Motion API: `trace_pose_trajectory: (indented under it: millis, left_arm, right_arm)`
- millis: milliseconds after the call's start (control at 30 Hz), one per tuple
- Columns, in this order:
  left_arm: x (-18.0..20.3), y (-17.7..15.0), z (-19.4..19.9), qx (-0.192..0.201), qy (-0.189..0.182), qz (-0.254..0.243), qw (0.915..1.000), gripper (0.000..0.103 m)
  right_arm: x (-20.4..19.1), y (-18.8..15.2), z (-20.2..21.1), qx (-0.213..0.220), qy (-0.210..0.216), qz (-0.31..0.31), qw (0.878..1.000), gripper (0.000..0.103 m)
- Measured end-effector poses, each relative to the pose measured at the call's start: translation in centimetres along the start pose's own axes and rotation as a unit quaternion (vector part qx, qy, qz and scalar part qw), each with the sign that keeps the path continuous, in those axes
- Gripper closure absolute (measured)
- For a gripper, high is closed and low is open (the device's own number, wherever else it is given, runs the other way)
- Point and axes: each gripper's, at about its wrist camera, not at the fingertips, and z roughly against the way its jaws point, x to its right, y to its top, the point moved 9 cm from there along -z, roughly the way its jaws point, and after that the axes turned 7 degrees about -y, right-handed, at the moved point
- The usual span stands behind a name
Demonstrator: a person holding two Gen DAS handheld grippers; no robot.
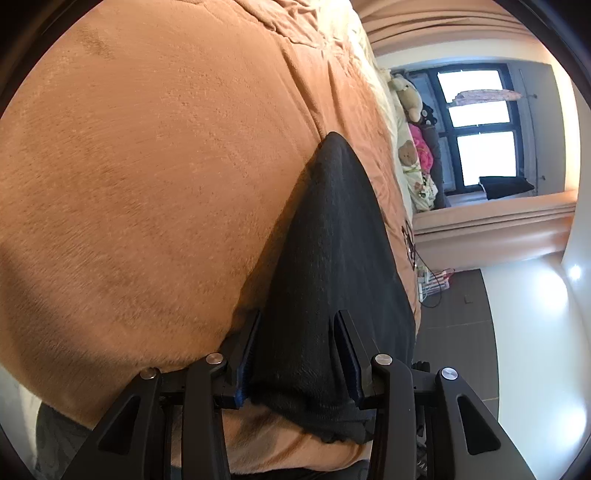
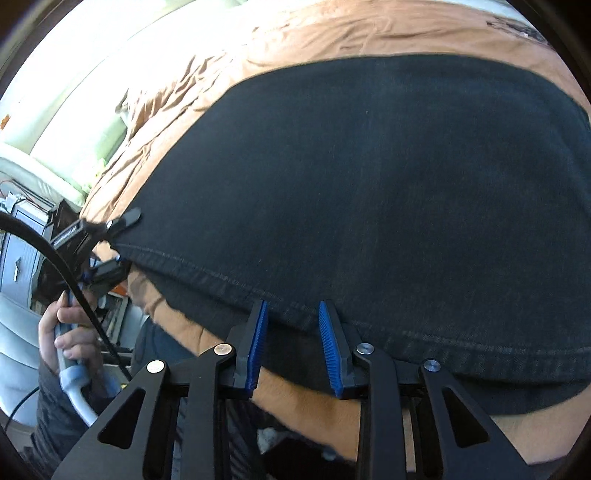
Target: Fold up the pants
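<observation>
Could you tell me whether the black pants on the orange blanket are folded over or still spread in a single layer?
Folded over: in the right wrist view the black pants show a stitched hem lying over a second dark layer on the orange blanket.

Daylight pours through the window (image 1: 480,129) in my left view, its panes blown out white; a glare spot sits on the wall below it. The bed cover (image 1: 147,184) near the window is evenly lit, with soft shadow beside the pants (image 1: 332,258). My right view is overexposed at upper left and slightly blurred. Both pictures bend strongly toward black round edges.
</observation>
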Motion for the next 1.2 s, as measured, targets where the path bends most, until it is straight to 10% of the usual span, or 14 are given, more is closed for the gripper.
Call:
trace_pose_trajectory:
  millis: [167,1200]
  left_arm:
    - [-0.4,-0.9,0.6,0.013,-0.009,0.016,0.9997,0.078]
    - [-1.0,-0.8,1.1,0.066,0.021,0.064,0.9956,0.079]
  right_arm:
    - [0.7,1.1,0.3,0.012,-0.011,-0.010,1.000,0.095]
    - [4.6,15.2,-6.8,0.031,-0.074,-0.041,0.996,0.100]
